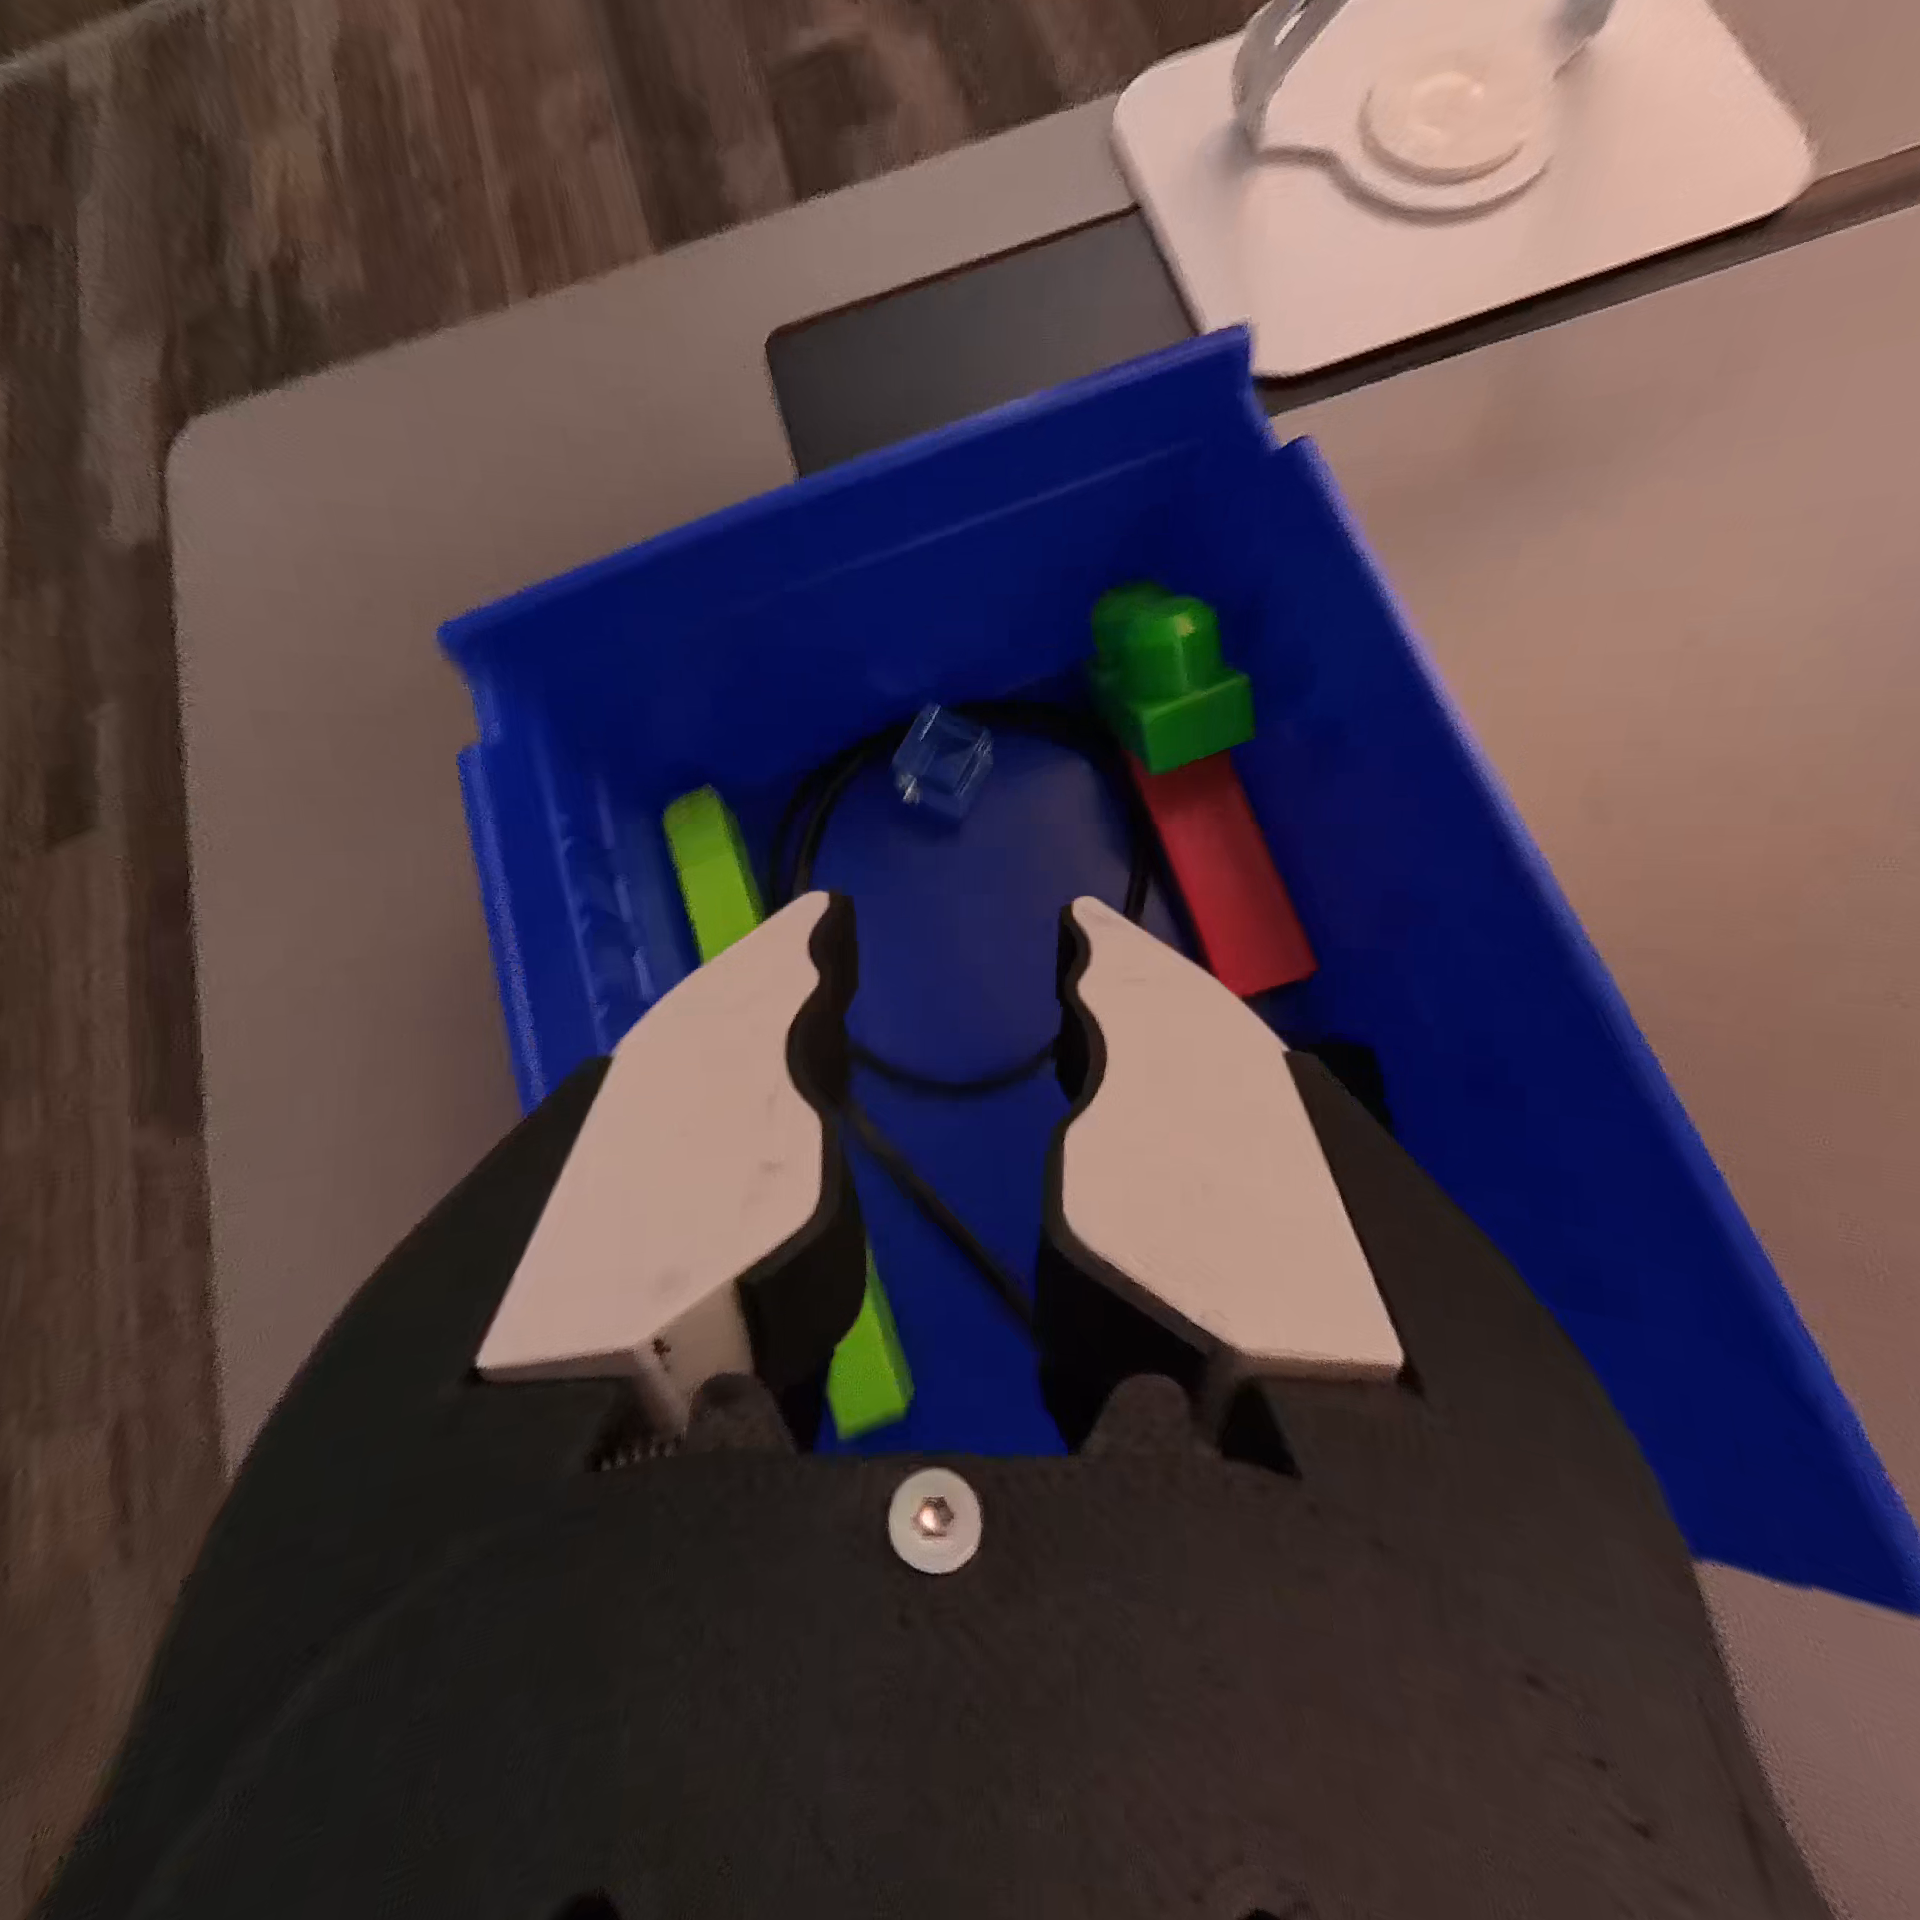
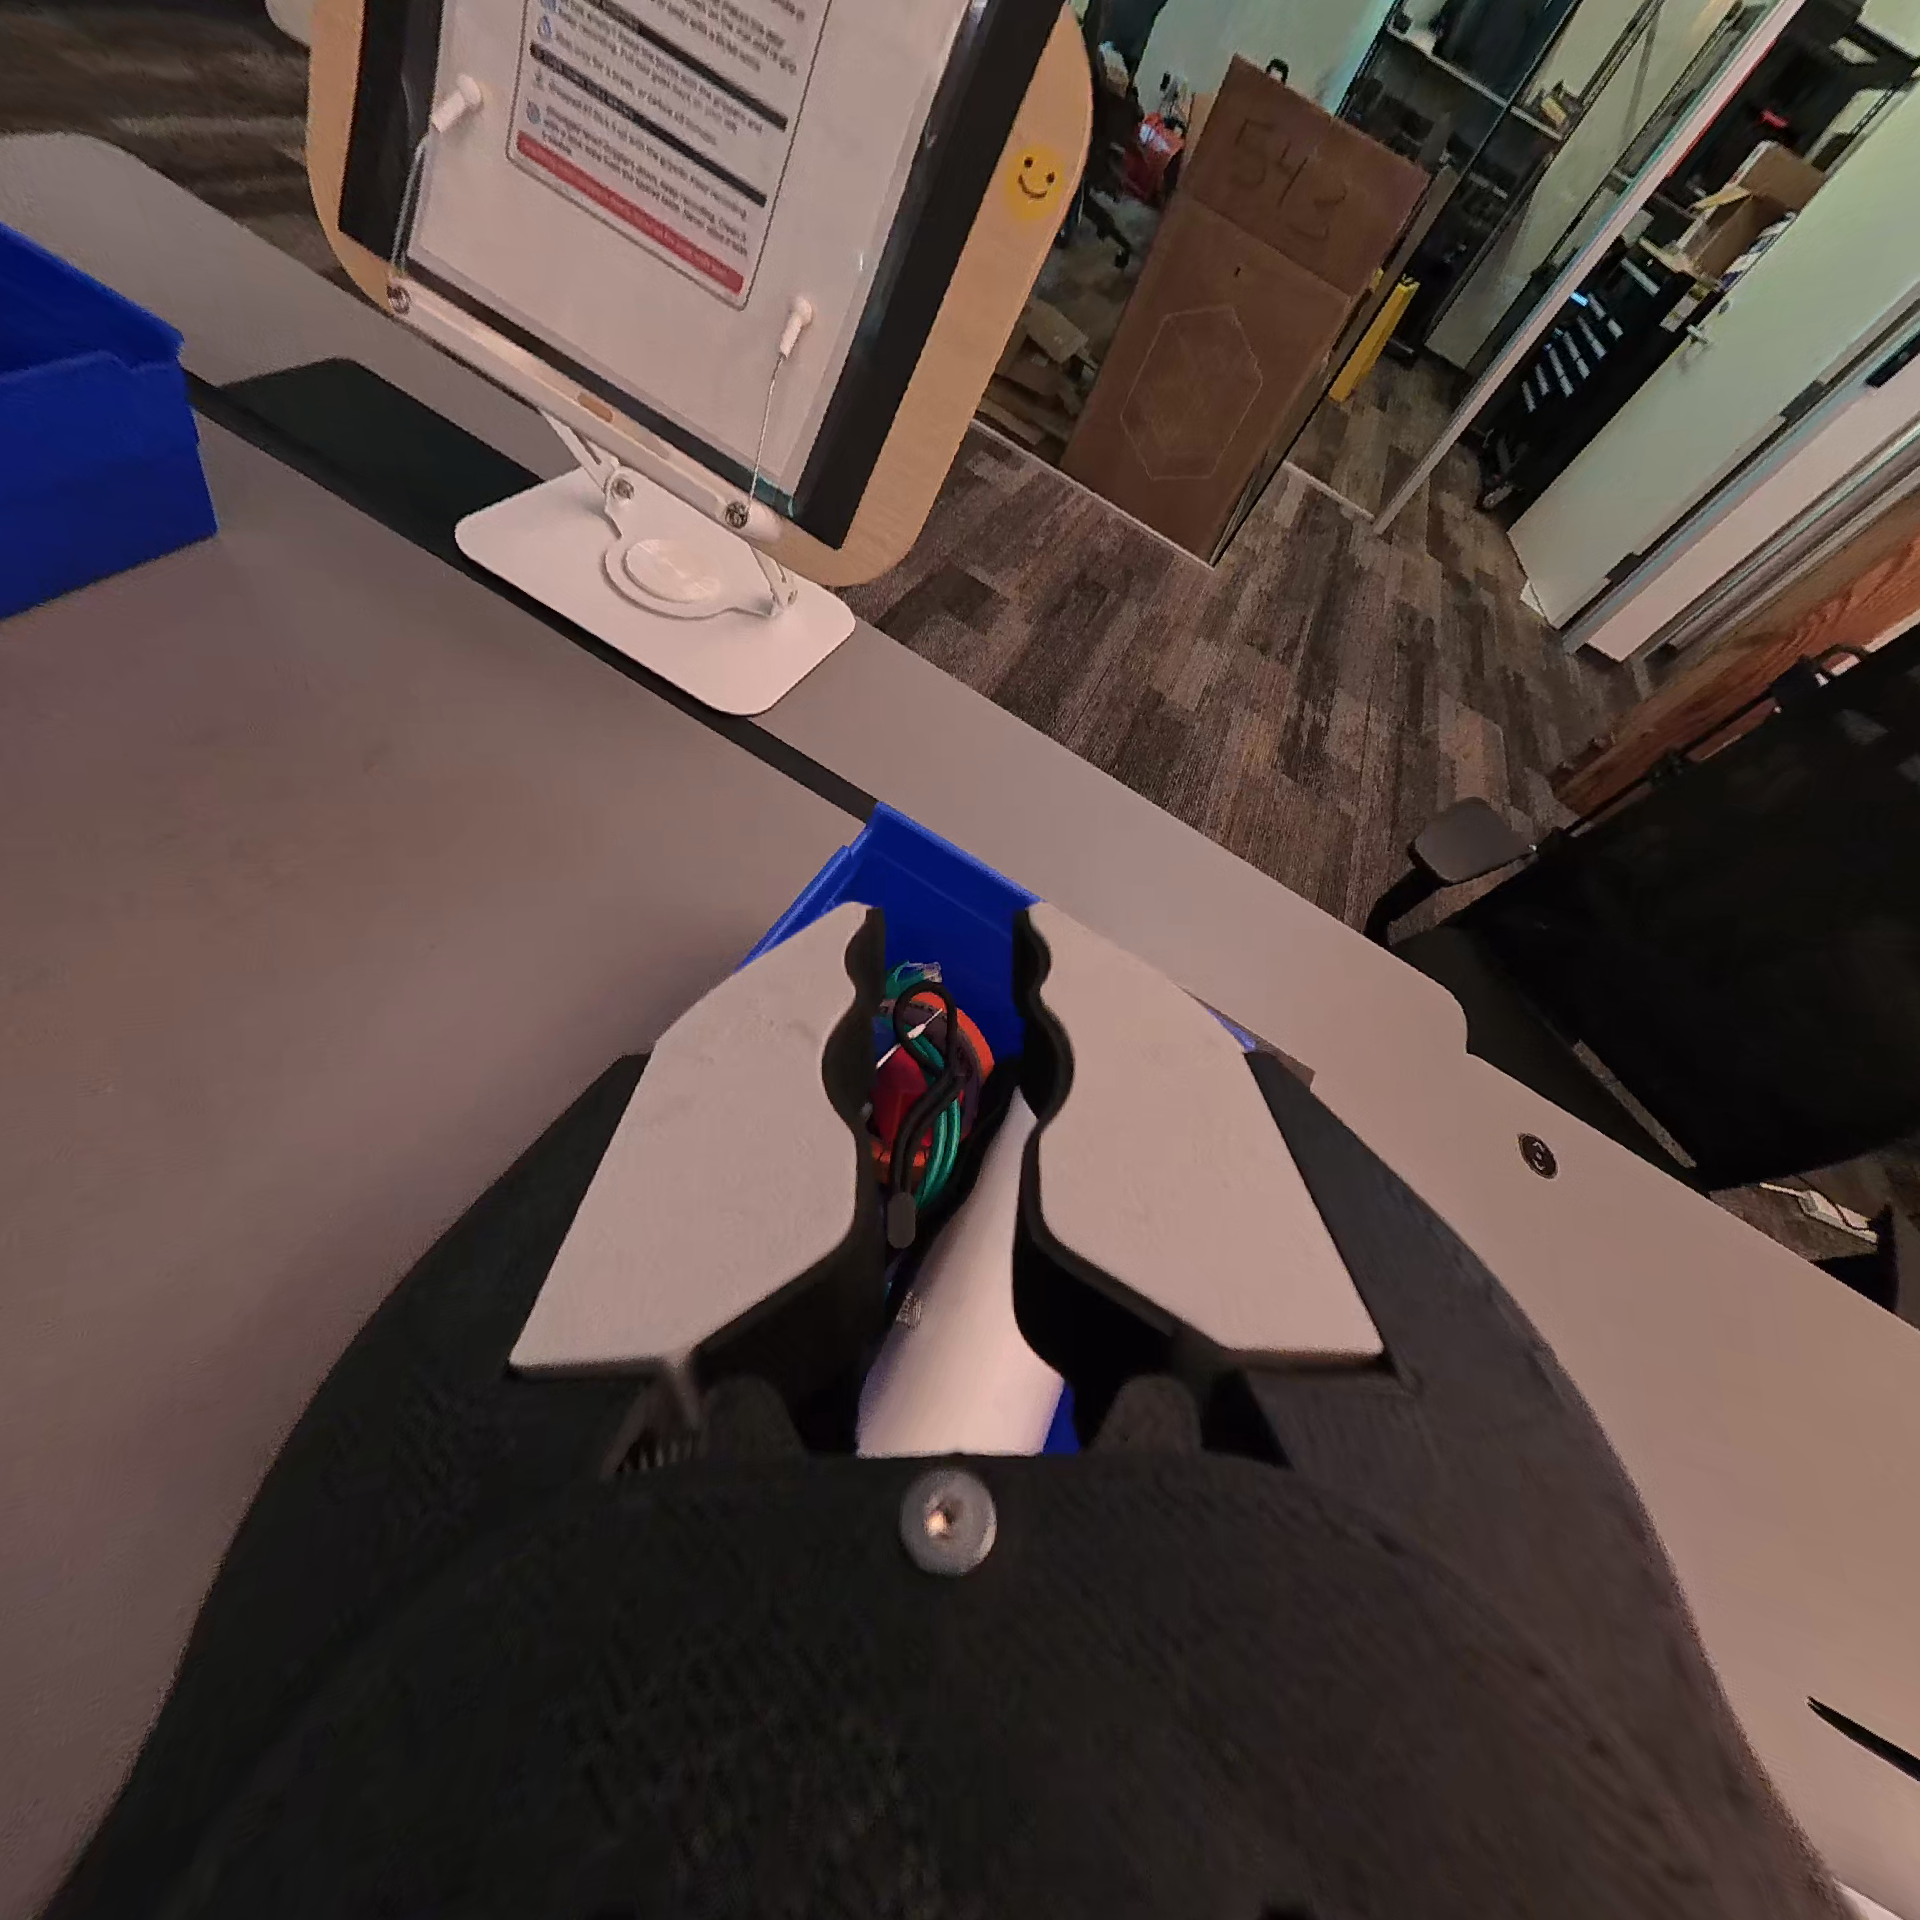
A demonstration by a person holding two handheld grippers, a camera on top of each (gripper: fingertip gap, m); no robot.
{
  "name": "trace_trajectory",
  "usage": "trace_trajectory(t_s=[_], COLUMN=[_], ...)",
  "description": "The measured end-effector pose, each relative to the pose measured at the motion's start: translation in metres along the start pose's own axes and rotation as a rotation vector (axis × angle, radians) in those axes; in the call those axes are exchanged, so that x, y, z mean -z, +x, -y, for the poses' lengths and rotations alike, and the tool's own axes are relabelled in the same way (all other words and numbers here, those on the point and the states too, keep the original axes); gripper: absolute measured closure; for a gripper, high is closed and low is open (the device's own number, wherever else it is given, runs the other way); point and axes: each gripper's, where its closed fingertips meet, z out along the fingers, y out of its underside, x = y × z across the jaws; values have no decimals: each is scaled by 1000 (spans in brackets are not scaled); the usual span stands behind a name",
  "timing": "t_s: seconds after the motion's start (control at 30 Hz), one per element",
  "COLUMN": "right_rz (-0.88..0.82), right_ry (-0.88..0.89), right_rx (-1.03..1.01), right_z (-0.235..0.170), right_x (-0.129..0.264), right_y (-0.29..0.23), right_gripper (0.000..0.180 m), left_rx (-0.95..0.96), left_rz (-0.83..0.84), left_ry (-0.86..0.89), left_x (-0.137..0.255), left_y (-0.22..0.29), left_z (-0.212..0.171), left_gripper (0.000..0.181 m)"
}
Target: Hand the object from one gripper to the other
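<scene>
In the left wrist view my left gripper (image 1: 948, 914) is open and empty, reaching into a blue bin (image 1: 1455, 935). In the bin lie a coiled black cable (image 1: 966, 1081) with a clear plug (image 1: 940, 764), a green block (image 1: 1169, 681) on a red block (image 1: 1226, 883), and a lime-green piece (image 1: 712, 868). The cable loop lies between and under my fingers. In the right wrist view my right gripper (image 2: 948, 920) is open and empty above a second blue bin (image 2: 935, 883) with tangled black, green and red cables (image 2: 925, 1081) and a white item (image 2: 971, 1340).
The bins sit on a grey table (image 2: 312, 883). A sign on a white stand (image 2: 665, 592) is at the table's far edge; its base also shows in the left wrist view (image 1: 1455, 177). A dark pad (image 1: 977, 353) lies behind the first bin, which also shows at the right wrist view's left edge (image 2: 83, 436). The tips of one gripper are about 55 cm away from the tips of the other. To reach the green block (image 1: 1169, 681) in a straight line is about 11 cm for my left fingers, about 50 cm for my right. About 15 cm separates my left fingertips from the lime-green piece (image 1: 712, 868).
</scene>
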Motion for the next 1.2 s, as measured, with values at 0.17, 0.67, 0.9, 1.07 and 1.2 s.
trace_trajectory(t_s=[0.17,0.67,0.9,1.07,1.2], right_rz=[2,20,-29,-141,-301], right_ry=[-29,-58,-35,98,321], right_rx=[17,55,168,386,688], right_z=[-4,-5,7,42,83], right_x=[-6,-24,-37,-30,-12], right_y=[-3,-12,-21,-33,-66], right_gripper=[155,155,155,155,156], left_rx=[111,166,84,-68,-173], left_rz=[-209,-153,-148,98,291], left_ry=[226,24,16,219,429], left_x=[-32,-117,-114,-69,-7], left_y=[29,47,50,29,28], left_z=[29,10,10,48,89], left_gripper=[130,126,152,152,153])
